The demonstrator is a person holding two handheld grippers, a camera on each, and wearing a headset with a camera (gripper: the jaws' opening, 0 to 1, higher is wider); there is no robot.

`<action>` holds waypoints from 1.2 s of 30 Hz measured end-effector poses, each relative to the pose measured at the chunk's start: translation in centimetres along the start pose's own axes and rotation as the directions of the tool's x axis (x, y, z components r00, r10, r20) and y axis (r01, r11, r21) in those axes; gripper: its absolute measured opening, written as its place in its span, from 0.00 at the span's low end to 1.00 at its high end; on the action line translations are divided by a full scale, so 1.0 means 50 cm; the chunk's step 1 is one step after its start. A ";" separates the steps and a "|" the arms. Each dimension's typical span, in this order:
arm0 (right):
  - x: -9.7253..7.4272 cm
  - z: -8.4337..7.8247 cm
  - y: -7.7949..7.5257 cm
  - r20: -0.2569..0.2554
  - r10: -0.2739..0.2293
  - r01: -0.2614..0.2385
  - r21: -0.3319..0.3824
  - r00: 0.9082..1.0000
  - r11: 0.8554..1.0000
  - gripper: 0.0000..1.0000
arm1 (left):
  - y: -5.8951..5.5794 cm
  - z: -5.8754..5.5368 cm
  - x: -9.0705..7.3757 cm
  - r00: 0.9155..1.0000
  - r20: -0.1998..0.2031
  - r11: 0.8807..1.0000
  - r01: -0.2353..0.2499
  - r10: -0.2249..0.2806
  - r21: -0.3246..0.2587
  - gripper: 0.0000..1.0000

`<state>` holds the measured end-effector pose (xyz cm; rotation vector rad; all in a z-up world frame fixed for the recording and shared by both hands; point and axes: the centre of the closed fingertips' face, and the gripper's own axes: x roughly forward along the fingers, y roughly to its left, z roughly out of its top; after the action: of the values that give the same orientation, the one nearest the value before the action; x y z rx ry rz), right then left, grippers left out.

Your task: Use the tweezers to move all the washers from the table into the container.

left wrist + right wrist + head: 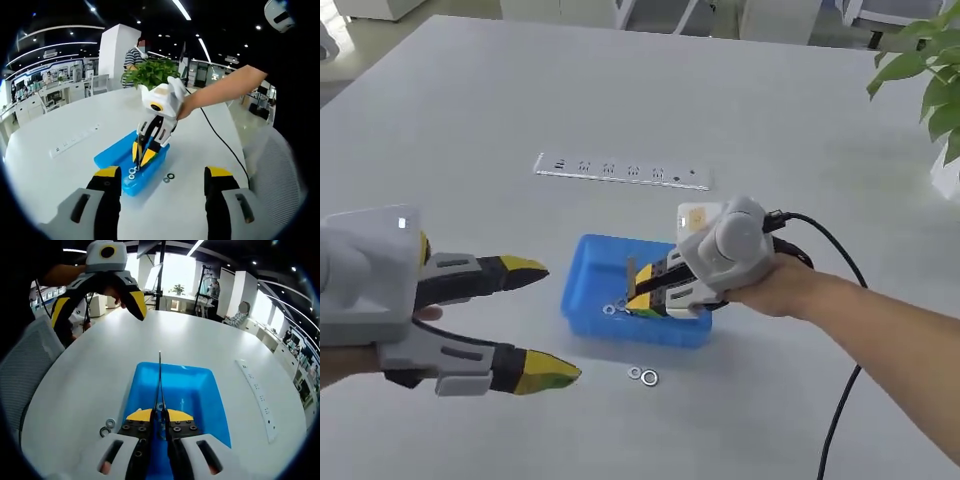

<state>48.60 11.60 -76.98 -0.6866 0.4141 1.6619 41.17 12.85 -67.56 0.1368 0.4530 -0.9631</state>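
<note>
right tongs [161,424]: pressed together on the rear end of the tweezers [160,385], over the blue container [200,395].
tweezers, long axis: straight forward from the right tongs and along the container's length. in the head view the tips slant down toward its left end.
tweezer tips: too fine to resolve, so i cannot tell whether a washer is pinched.
container: lies on the surface [770,120] directly under the right tongs.
pale rings [132,173]: by the look washers, at the container corner nearest the left tongs and close by the tweezer tips. i cannot tell whether they are inside or on the rim.
two washers [642,375]: flat on the surface, touching or nearly so, just outside the container's near long wall.
bearing from right tongs: in the right gripper view the pair lies left of the jaws and beside them, not ahead. in the head view it lies on the person's side of the container.
left tongs [548,320]: spread wide and empty, hovering off the container's left end, apart from the pair.
nearer hand: the right one, and it carries the tool.
judgement, next move: the tips point along the container, away from the pair. they probably need to lift over the near wall and swing back toward the person.
risk: the washers are thin and lie flat, so the tips could skid off one or nudge both.
</note>
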 end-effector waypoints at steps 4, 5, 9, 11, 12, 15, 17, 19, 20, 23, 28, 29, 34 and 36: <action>-0.001 -0.001 0.001 -0.004 0.001 -0.001 -0.005 1.000 1.000 0.10 | 0.010 0.014 0.018 1.000 -0.001 1.000 0.008 -0.008 0.022 0.66; -0.001 -0.001 0.001 -0.004 0.001 -0.001 -0.006 1.000 1.000 0.10 | 0.013 0.016 0.022 1.000 -0.003 1.000 0.010 -0.010 0.028 0.64; -0.001 -0.001 0.001 -0.005 0.002 -0.002 -0.009 1.000 1.000 0.10 | 0.031 0.024 0.040 1.000 -0.011 0.998 0.007 -0.006 0.056 0.58; -0.001 -0.001 0.001 -0.005 0.002 -0.002 -0.010 1.000 1.000 0.10 | 0.039 0.030 0.047 1.000 -0.011 0.998 0.006 -0.006 0.070 0.53; -0.001 -0.001 0.001 -0.004 0.001 -0.002 -0.009 1.000 1.000 0.10 | 0.041 0.032 0.050 1.000 -0.010 0.997 0.006 -0.005 0.073 0.52; -0.001 -0.002 0.002 -0.004 0.002 -0.002 -0.011 1.000 1.000 0.10 | 0.050 0.036 0.061 1.000 -0.017 0.995 0.008 -0.007 0.096 0.47; -0.001 -0.001 0.002 -0.004 0.002 -0.002 -0.013 1.000 1.000 0.10 | 0.054 0.036 0.067 1.000 -0.021 0.995 0.013 -0.011 0.103 0.43; -0.001 -0.002 0.002 -0.006 0.003 -0.003 -0.016 1.000 1.000 0.10 | 0.058 0.035 0.074 0.999 -0.033 0.993 0.017 -0.013 0.114 0.40; -0.001 -0.002 0.002 -0.007 0.003 -0.003 -0.019 1.000 1.000 0.10 | 0.061 0.034 0.078 0.999 -0.038 0.993 0.018 -0.014 0.118 0.38; 0.000 -0.002 0.001 -0.007 0.004 -0.004 -0.020 1.000 1.000 0.10 | 0.065 0.036 0.088 0.999 -0.044 0.992 0.025 -0.020 0.127 0.34; 0.002 -0.001 0.002 -0.007 0.005 -0.005 -0.024 1.000 1.000 0.10 | 0.075 0.037 0.108 0.998 -0.056 0.989 0.024 -0.016 0.149 0.28; 0.002 0.000 0.002 -0.007 0.005 -0.005 -0.026 1.000 1.000 0.10 | 0.076 0.038 0.111 0.998 -0.057 0.988 0.026 -0.017 0.151 0.27; 0.002 -0.001 0.002 -0.010 0.007 -0.007 -0.032 1.000 0.999 0.10 | 0.072 0.039 0.129 0.997 -0.064 0.985 0.052 -0.042 0.165 0.21; 0.002 -0.001 0.002 -0.011 0.007 -0.008 -0.032 1.000 0.999 0.10 | 0.070 0.040 0.136 0.997 -0.066 0.983 0.060 -0.050 0.174 0.18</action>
<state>48.52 11.63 -77.11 -0.7190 0.3983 1.6758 47.95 9.09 -69.01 0.3154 0.4297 -1.0551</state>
